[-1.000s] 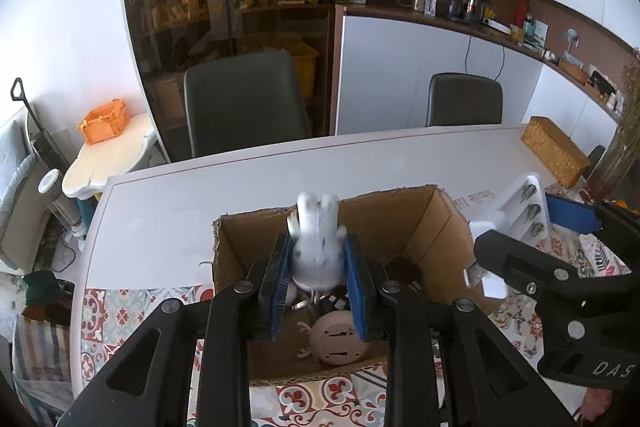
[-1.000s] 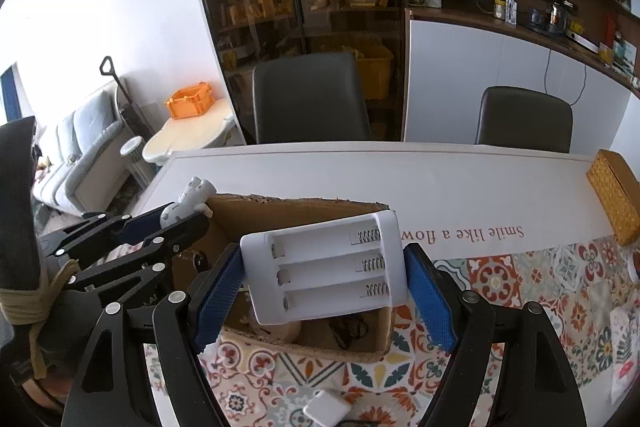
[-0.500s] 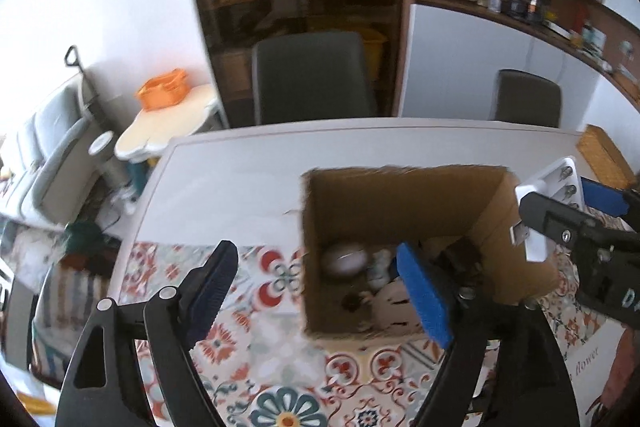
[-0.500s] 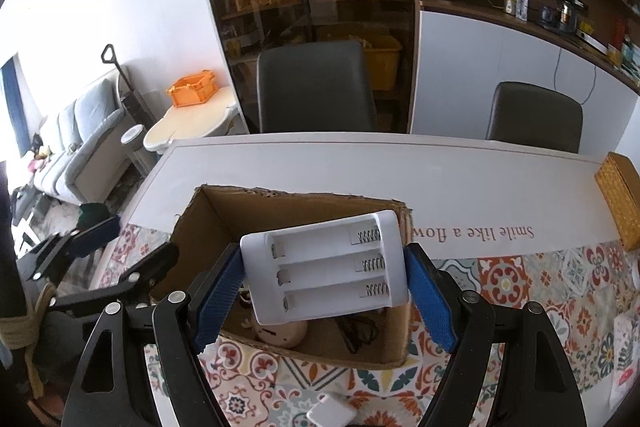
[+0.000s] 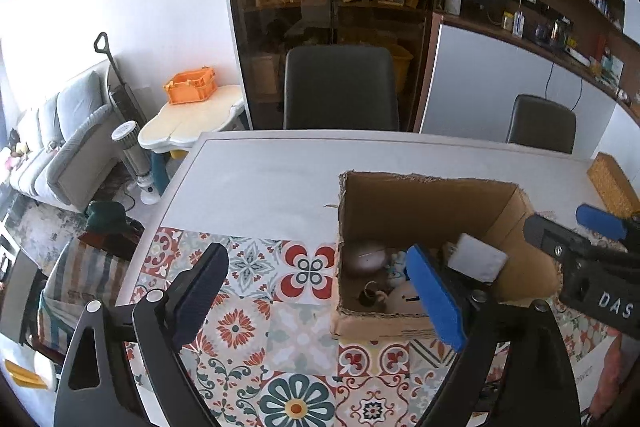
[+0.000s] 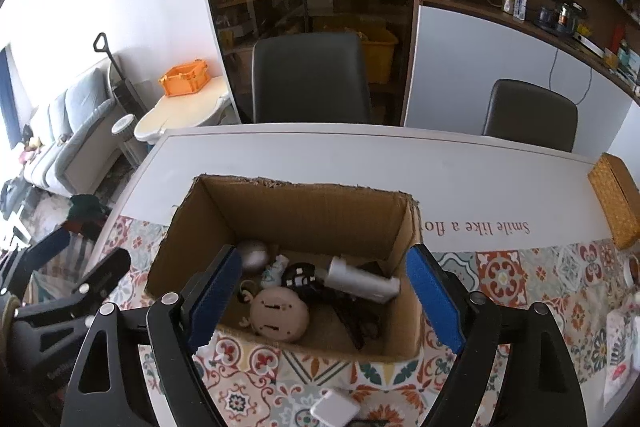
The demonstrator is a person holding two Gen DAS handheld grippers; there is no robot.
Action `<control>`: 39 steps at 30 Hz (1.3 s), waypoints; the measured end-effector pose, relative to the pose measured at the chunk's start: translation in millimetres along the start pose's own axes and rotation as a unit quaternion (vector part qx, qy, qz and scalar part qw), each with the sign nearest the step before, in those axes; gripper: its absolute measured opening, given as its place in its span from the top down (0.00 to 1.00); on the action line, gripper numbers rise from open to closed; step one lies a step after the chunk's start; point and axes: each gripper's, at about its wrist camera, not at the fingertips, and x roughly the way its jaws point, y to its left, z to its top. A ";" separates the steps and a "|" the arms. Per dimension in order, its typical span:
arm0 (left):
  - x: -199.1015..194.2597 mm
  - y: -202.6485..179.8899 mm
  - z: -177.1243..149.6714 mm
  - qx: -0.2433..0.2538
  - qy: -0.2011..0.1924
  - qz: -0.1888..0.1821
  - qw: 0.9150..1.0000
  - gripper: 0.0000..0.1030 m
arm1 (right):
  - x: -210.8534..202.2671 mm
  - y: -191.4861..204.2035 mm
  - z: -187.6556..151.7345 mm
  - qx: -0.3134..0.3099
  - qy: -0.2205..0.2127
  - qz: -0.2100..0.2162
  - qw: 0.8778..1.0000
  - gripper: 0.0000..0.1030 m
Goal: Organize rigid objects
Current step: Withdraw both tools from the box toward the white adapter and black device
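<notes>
An open cardboard box (image 6: 296,211) stands on the patterned tablecloth; it also shows in the left wrist view (image 5: 424,203). Inside lie a white battery holder (image 6: 362,279), a round beige device (image 6: 279,313), a white rabbit figure (image 6: 274,269), a grey egg-shaped object (image 6: 252,254) and dark cables (image 6: 348,311). My right gripper (image 6: 324,299) is open and empty just above the box's front edge. My left gripper (image 5: 316,295) is open and empty over the tablecloth, left of the box. The battery holder (image 5: 478,261) shows in the left wrist view too.
A woven basket (image 6: 618,199) sits at the table's right edge. A small white square block (image 6: 335,410) lies on the cloth in front of the box. Two dark chairs (image 6: 310,79) stand behind the white table (image 6: 360,155).
My left gripper let the rabbit figure drop into the box, opened and moved left. My right gripper opened and the battery holder now lies in the box.
</notes>
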 end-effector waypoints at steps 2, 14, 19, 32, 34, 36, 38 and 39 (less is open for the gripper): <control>-8.1 -1.3 -1.8 0.000 -0.006 -0.002 1.000 0.09 | -9.1 -2.0 -5.1 0.007 -0.003 0.002 1.000 0.18; -53.9 -13.0 -25.6 0.009 -0.028 -0.009 1.000 0.01 | -51.0 -9.5 -32.8 0.025 -0.021 0.012 0.999 0.18; -62.9 -17.5 -41.4 0.008 -0.023 -0.010 1.000 0.01 | -62.7 -17.1 -51.9 0.039 -0.020 0.016 0.999 0.18; -61.8 -30.2 -79.8 0.016 0.006 -0.008 1.000 0.01 | -66.2 -34.7 -100.9 0.067 0.003 0.018 0.998 0.18; -57.5 -30.2 -86.3 0.017 0.015 -0.010 1.000 0.01 | -64.4 -37.1 -108.8 0.072 0.007 0.018 0.997 0.18; -53.5 -28.7 -93.6 0.015 0.023 -0.012 1.000 0.01 | -61.4 -37.8 -115.9 0.076 0.012 0.018 0.997 0.18; -48.6 -27.9 -101.4 0.016 0.033 -0.014 0.999 0.01 | -58.2 -37.7 -122.8 0.080 0.018 0.014 0.997 0.18; -47.0 -27.4 -104.5 0.017 0.036 -0.016 0.999 0.01 | -56.3 -37.6 -127.2 0.082 0.021 0.014 0.996 0.18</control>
